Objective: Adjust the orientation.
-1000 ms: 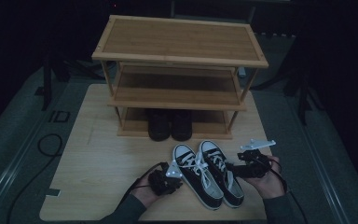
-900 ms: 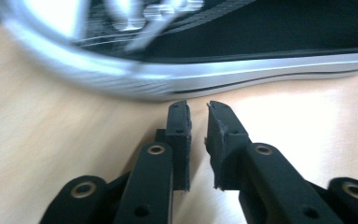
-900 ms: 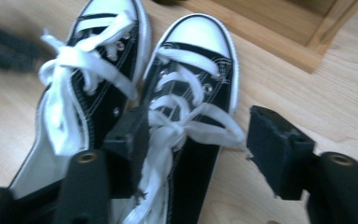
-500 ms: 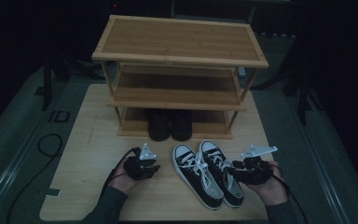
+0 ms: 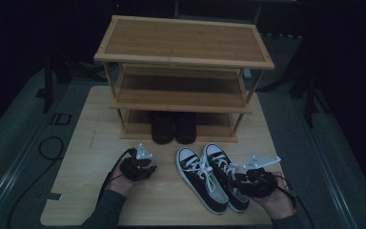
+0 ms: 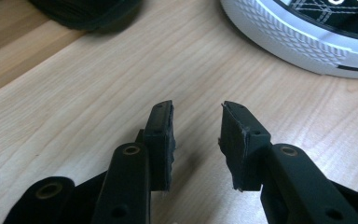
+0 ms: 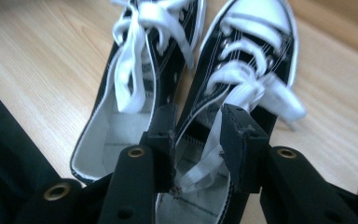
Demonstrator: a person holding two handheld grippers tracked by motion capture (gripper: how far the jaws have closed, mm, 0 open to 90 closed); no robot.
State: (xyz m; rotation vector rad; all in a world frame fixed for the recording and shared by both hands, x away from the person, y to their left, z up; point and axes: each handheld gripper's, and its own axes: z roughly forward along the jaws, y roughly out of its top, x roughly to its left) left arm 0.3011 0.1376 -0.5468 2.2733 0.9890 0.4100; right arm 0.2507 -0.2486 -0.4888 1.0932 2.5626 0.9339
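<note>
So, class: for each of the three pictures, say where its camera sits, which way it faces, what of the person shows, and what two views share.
High view: above the person's side, facing forward and down on the pale wooden table and three-tier bamboo rack; forearms, left gripper, right gripper.
Left gripper view: rides the left gripper, jaws apart over bare wood.
Right gripper view: rides the right gripper, jaws at a sneaker's collar.
Shared: the black-and-white lace-up sneakers.
</note>
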